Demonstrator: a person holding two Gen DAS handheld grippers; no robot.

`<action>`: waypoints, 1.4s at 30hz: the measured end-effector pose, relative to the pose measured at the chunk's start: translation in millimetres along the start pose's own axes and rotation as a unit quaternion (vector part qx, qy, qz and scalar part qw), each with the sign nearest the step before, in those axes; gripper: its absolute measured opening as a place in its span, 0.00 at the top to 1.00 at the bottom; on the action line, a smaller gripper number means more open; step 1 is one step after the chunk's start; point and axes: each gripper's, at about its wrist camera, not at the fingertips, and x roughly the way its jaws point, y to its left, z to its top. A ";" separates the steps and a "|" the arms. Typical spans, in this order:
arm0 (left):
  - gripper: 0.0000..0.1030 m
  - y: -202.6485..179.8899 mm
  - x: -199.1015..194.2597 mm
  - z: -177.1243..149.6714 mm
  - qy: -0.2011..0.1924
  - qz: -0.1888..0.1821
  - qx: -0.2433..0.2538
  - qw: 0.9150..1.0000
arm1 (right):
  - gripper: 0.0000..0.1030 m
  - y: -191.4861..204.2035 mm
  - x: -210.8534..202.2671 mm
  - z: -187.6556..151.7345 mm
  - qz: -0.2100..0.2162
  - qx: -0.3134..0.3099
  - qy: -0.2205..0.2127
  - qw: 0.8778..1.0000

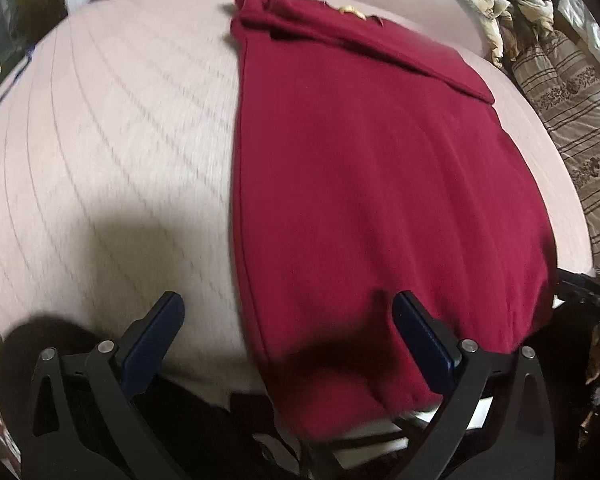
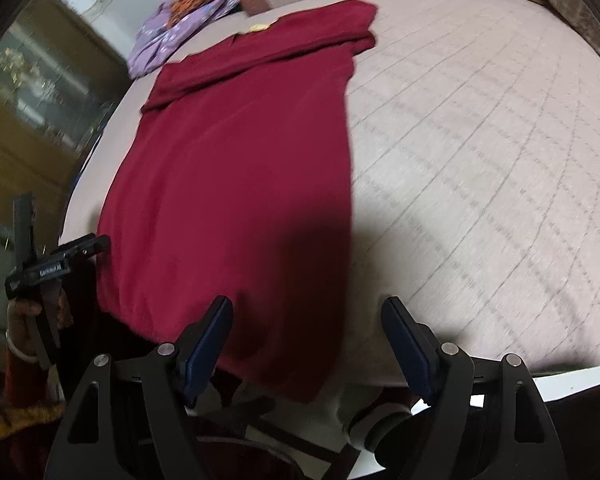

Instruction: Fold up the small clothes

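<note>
Red garment (image 1: 380, 184) lay flat on my pink quilted bed (image 1: 112, 140), purple cloth (image 2: 172, 32) beyond it; my left gripper (image 1: 288, 312) and right gripper (image 2: 306, 316) hung spread, empty.

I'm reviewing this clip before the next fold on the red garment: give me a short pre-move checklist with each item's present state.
1. Left gripper open, nothing pinched: ok.
2. Right gripper open, nothing pinched: ok.
3. Red garment lies flat on the pink quilted bed cover, sides already folded in to a narrow strip: ok.
4. Near hem reachable: ok, it hangs at the bed's near edge, under both grippers.
5. Far end tidy: not ok, the folded sleeve part is bunched.
6. Landing area free: ok, the purple cloth lies beyond the garment.
</note>
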 end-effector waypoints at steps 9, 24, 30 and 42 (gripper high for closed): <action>0.00 -16.4 7.5 -9.5 0.015 0.012 0.015 1.000 | 0.57 2.8 3.9 -4.9 0.024 0.014 0.013 1.000; 0.45 -17.6 -2.8 -6.7 0.001 -0.008 0.027 1.000 | 0.69 2.9 12.3 4.1 0.062 0.016 0.049 0.997; 0.36 -31.9 4.1 -5.2 -0.005 -0.001 0.037 0.999 | 0.89 17.1 15.9 5.2 0.065 -0.011 0.034 0.997; 0.92 -10.2 -53.1 45.6 -0.073 -0.096 0.008 0.993 | 0.90 23.1 -41.0 59.0 0.174 0.010 -0.077 0.982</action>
